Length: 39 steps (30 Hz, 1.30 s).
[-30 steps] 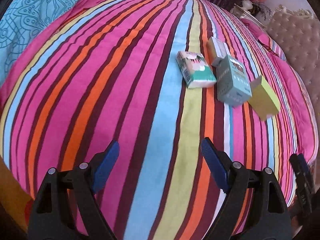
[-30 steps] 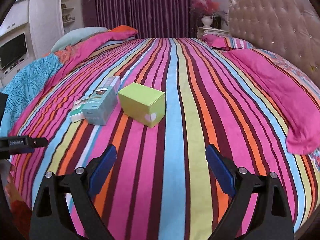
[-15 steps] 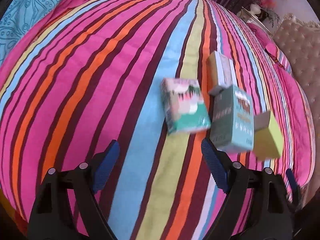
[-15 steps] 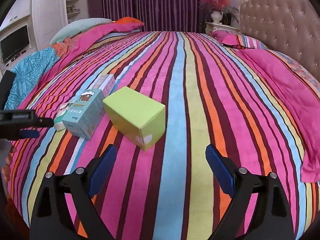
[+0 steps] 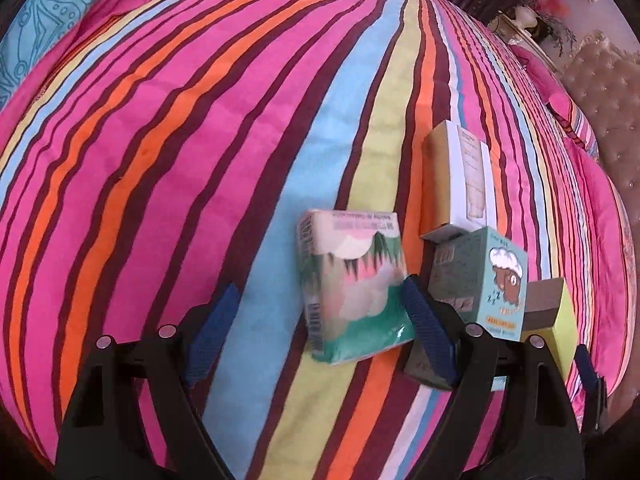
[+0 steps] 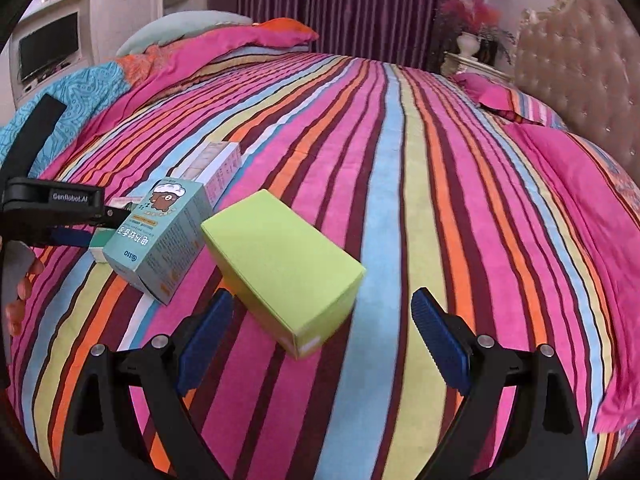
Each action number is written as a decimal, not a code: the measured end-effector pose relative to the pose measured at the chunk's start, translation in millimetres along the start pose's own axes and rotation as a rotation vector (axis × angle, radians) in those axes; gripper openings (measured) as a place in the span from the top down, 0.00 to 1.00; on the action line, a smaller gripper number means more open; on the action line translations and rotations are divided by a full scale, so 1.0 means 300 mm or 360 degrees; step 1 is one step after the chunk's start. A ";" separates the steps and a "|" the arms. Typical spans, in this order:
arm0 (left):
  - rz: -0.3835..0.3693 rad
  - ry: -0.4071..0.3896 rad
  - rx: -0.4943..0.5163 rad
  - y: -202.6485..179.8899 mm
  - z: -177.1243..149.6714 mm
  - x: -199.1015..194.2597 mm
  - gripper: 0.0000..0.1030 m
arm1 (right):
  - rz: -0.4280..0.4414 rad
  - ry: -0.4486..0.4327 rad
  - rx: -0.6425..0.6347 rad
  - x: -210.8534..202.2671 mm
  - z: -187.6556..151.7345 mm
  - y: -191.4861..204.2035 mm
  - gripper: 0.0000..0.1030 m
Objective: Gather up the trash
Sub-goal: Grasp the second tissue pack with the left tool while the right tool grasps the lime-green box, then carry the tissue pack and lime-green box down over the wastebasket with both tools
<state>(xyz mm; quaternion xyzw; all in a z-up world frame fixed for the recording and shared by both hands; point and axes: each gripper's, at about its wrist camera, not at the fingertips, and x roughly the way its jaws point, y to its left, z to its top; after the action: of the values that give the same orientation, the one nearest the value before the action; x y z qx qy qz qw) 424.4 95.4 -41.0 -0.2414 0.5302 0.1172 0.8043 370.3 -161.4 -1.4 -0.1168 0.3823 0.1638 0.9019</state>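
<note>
Left wrist, claw (image 5: 320, 320) agape (tissue pack (image 5: 352, 288) between, perhaps touching).

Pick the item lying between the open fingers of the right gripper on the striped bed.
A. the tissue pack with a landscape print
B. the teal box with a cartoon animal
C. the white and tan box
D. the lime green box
D: the lime green box sits between the right gripper's spread fingers, while the teal box lies off to its left.

Four boxes lie clustered on the striped bed: a flat green tissue pack (image 5: 352, 288), a white-and-tan carton (image 5: 460, 176), a teal bear-printed box (image 6: 160, 236) and a lime-green box (image 6: 284, 268).
</note>
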 end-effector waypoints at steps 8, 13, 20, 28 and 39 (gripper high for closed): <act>0.0032 -0.0002 0.0039 -0.036 0.009 0.026 0.21 | 0.0014 0.0000 -0.0026 0.035 0.035 0.016 0.16; 0.0128 -0.0070 0.0190 -0.073 0.002 0.033 0.32 | 0.0036 0.0039 -0.0076 0.076 0.058 0.037 0.17; 0.0116 -0.0113 0.0337 -0.050 0.010 0.022 0.52 | 0.0110 0.0131 -0.0013 0.077 0.054 0.057 0.43; -0.0028 -0.0200 0.0366 0.020 -0.059 -0.032 0.53 | 0.0100 0.0094 0.0318 -0.030 -0.023 -0.002 0.51; -0.0102 -0.0258 0.0410 0.074 -0.186 -0.140 0.53 | 0.0139 0.0113 0.0479 -0.135 -0.129 0.001 0.54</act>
<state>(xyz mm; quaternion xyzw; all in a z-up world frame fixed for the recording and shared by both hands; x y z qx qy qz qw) 352.9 88.5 -26.6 -0.1429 0.4663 0.0416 0.8720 318.5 -182.4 1.8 0.0308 0.4390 0.1396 0.8870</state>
